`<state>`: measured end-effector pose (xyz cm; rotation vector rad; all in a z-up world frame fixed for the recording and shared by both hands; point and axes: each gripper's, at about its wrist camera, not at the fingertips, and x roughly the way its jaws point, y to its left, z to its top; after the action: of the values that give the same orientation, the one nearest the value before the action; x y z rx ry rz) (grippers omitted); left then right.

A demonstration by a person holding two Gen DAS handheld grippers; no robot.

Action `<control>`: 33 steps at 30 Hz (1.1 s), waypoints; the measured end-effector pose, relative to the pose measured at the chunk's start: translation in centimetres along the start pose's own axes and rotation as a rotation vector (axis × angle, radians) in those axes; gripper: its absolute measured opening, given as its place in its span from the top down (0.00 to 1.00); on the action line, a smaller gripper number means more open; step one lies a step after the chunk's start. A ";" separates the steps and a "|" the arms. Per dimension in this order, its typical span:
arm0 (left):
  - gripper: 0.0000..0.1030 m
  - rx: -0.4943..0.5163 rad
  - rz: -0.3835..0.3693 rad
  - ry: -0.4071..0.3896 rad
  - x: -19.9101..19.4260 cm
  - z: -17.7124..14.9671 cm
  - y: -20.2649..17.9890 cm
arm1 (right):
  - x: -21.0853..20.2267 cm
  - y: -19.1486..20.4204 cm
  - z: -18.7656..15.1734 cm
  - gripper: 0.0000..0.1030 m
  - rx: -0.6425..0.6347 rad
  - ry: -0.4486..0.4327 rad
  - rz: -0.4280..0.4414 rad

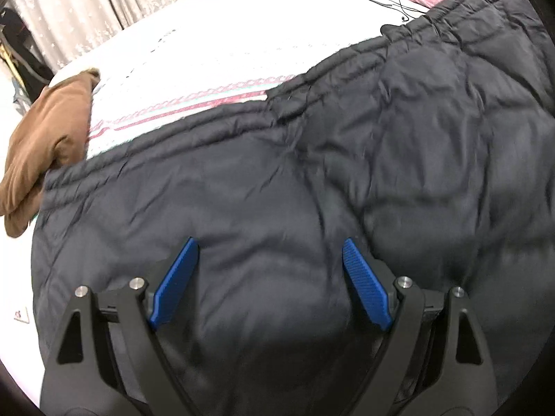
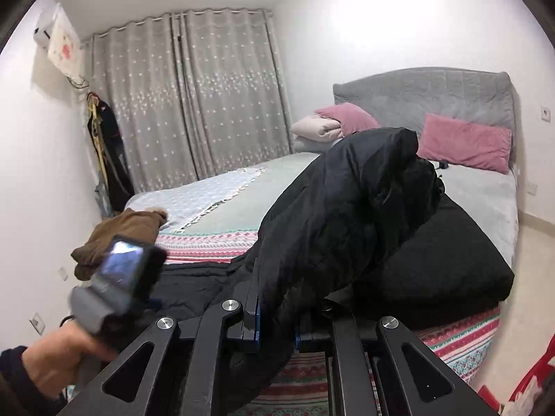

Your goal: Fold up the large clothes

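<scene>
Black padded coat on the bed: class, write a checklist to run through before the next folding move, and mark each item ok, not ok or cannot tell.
1. Right hand-held gripper shut on the black padded coat: ok, fabric is clamped between its jaws and lifted.
2. Left hand-held gripper free to take a second hold: ok, jaws wide open over the coat, gripping nothing.
3. Lower part of the coat spread flat on the bed: ok, though wrinkled.
4. Brown garment clear of the coat: not ok, it lies at the coat's edge.
5. Which coat part is lifted: cannot tell.
</scene>
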<state>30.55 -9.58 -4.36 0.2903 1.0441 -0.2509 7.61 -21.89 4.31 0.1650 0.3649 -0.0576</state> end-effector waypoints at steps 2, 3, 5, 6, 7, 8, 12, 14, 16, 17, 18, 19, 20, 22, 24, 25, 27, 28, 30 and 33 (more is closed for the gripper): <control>0.16 0.021 0.017 0.005 0.8 0.6 -0.6 | 0.0 0.4 -0.1 0.89 -0.013 -0.003 0.017; 0.16 0.028 0.026 0.010 1.2 0.8 -0.8 | 0.1 0.7 -0.2 0.89 -0.021 -0.004 0.023; 0.16 0.043 0.044 0.023 2.1 1.1 -1.3 | 0.4 1.1 -0.4 0.89 -0.037 -0.005 0.037; 0.16 0.050 0.054 0.025 2.3 1.1 -1.5 | 0.4 1.2 -0.4 0.89 -0.044 -0.003 0.046; 0.16 0.060 0.060 0.025 2.3 1.1 -1.8 | 0.6 1.4 -0.4 0.89 -0.047 -0.001 0.053; 0.16 0.067 0.060 0.024 2.3 1.1 -2.0 | 0.9 1.8 -0.4 0.89 -0.049 0.004 0.059; 0.16 0.066 0.032 0.031 1.7 1.0 -1.9 | 1.2 2.0 -0.2 0.89 -0.040 0.003 0.069; 0.16 0.057 0.029 0.023 1.0 1.2 -0.7 | 1.1 1.7 -0.2 0.89 -0.031 0.004 0.063; 0.16 0.063 0.040 -0.016 -0.4 1.3 0.3 | 1.2 1.3 -0.1 0.89 -0.014 0.006 0.061; 0.16 0.076 0.058 -0.034 -1.1 1.2 0.7 | 1.2 1.0 -0.1 0.89 -0.003 0.007 0.061; 0.16 0.097 0.081 -0.047 -1.6 1.0 0.8 | 1.2 0.8 -0.1 0.89 0.007 0.008 0.060; 0.16 0.114 0.096 -0.054 -1.9 0.7 0.8 | 1.3 0.5 0.0 0.89 0.014 0.009 0.059; 0.16 0.132 0.113 -0.059 -1.9 0.4 0.8 | 1.3 0.3 0.0 0.89 0.022 0.011 0.060; 0.16 0.151 0.111 -0.038 -1.2 0.2 0.5 | 1.3 0.2 -0.2 0.89 0.030 0.011 0.067; 0.16 0.161 0.093 -0.003 0.1 0.2 0.1 | 1.2 0.4 0.0 0.89 0.028 0.009 0.077; 0.16 0.166 0.088 0.014 0.9 0.3 -0.1 | 1.2 0.6 0.0 0.89 0.024 0.007 0.082; 0.16 0.186 0.124 0.027 2.0 0.6 -0.7 | 1.1 1.1 0.0 0.89 0.015 0.003 0.094; 0.16 0.199 0.138 0.031 2.2 0.8 -1.0 | 1.1 1.2 -0.1 0.89 0.010 0.003 0.099; 0.16 0.231 0.157 0.036 2.5 1.7 -1.5 | 1.1 1.5 -0.1 0.89 0.002 0.001 0.101; 0.16 0.248 0.174 0.036 3.1 3.3 -1.7 | 1.2 1.7 -0.2 0.89 0.000 0.001 0.106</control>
<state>34.09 -12.53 -5.68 0.6089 1.0168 -0.2187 8.84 -20.19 3.98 0.1844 0.3571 0.0467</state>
